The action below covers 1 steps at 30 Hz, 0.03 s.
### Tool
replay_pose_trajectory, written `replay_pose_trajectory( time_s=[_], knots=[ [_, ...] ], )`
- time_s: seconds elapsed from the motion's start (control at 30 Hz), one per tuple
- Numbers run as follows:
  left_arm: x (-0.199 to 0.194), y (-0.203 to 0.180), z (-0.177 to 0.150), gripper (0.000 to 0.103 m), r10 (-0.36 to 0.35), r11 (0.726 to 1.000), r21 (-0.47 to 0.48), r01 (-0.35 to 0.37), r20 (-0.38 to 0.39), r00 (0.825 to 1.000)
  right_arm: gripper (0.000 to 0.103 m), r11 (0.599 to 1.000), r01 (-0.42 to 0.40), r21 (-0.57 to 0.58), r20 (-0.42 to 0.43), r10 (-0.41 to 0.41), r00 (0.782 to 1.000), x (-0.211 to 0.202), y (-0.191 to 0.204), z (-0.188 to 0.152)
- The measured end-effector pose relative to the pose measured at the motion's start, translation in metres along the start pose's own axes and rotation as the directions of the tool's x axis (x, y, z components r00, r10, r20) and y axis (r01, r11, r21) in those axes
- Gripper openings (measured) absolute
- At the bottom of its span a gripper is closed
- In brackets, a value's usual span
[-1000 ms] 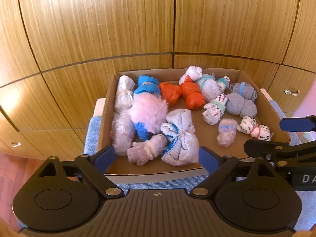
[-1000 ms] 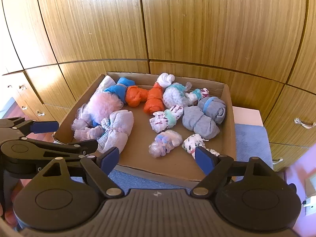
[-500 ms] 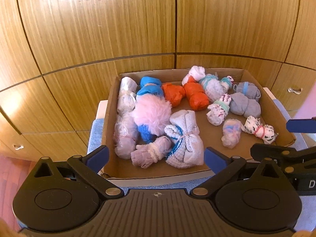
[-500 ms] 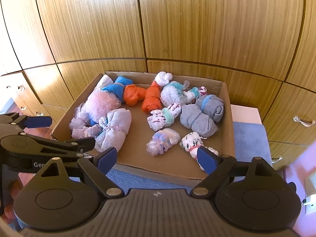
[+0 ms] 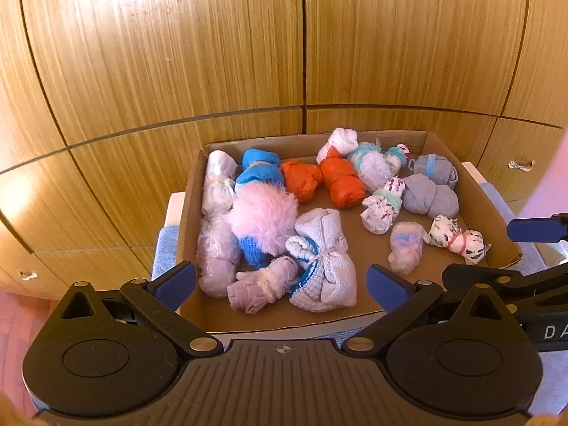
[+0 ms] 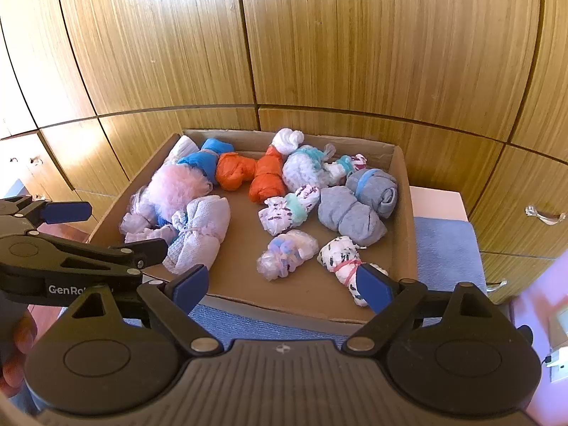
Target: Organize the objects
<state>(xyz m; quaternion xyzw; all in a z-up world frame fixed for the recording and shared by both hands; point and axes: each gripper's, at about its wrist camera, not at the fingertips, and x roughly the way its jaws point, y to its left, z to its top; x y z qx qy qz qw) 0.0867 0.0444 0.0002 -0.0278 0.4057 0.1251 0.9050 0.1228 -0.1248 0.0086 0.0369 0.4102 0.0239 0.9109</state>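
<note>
While both views have crept slightly closer over the last second, your bundles lie unmoved inside the cardboard box (image 5: 497,213) | left gripper (image 5: 280,282) and right gripper (image 6: 282,284) at its near edge, fingers wide apart, holding nothing | no sorting progress shown.

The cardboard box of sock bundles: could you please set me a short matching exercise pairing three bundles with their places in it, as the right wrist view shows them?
Things:
1. fluffy pink bundle
2. grey bundle with a blue band
3. white bundle with a pink band

Places in the cardboard box:
A. front right corner
B. right wall, towards the back
C. left side

Pairs: 1-C, 2-B, 3-A.
</note>
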Motion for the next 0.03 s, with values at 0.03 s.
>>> replay_pose_trajectory(
  time_s=[0.03],
  knots=[
    [0.0003,0.0005,0.0001,0.102,-0.002,1.000,0.000,0.002,-0.004,1.000,0.089,1.000,0.000,-0.001,0.001,0.000,1.000,0.0000,0.0004,0.0001]
  ],
)
